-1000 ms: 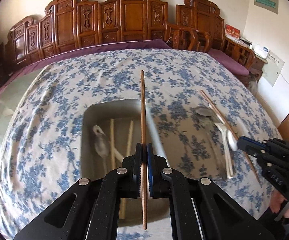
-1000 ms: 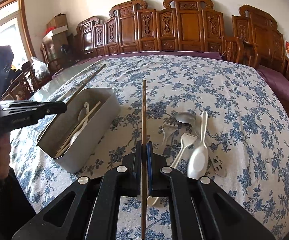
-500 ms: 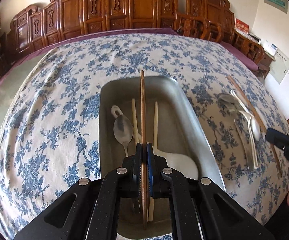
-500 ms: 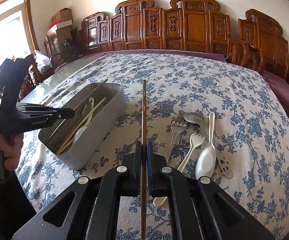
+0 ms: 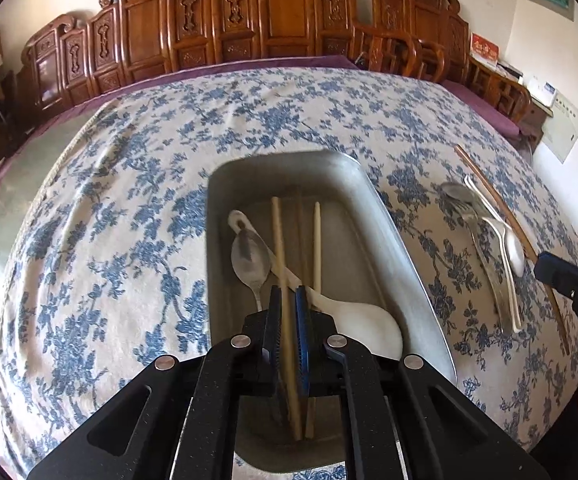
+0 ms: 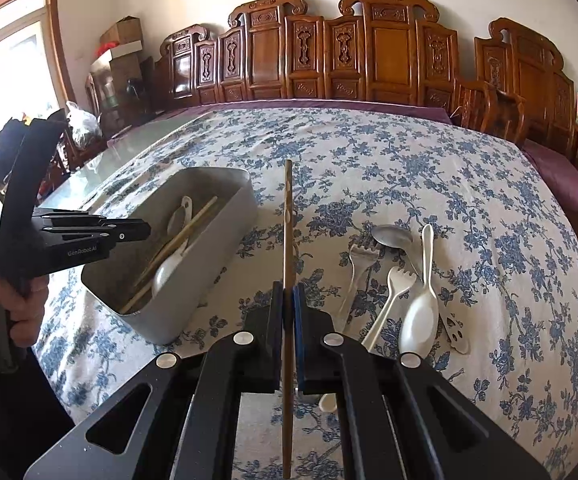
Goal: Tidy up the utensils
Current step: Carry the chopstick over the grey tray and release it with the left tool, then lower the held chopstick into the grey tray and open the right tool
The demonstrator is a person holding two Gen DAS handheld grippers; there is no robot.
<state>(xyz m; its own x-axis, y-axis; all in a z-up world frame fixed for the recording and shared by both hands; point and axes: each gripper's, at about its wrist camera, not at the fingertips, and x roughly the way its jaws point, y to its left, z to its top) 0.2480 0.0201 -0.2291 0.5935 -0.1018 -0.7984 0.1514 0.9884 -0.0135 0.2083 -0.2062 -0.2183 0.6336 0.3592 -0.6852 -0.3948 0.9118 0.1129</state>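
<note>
Lowered, our left gripper (image 5: 287, 312) clamps a brown wooden chopstick (image 5: 289, 344) over the grey metal tray (image 5: 389, 240) for release; our right gripper (image 6: 287, 308), at 3 o'clock, clamps its mate (image 6: 287, 216).

— Where does the left wrist view look from?
— Close above the metal tray (image 5: 393, 216), facing steeply down.
— And the right?
— Farther back, toward the tabletop's (image 6: 409, 152) far edge; both share that tray (image 6: 225, 216).

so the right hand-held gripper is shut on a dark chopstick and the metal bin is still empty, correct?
Not empty. The left wrist view shows the metal bin already holding a metal spoon, a white spoon and pale chopsticks. The right hand-held gripper is indeed shut on the dark chopstick.
</note>
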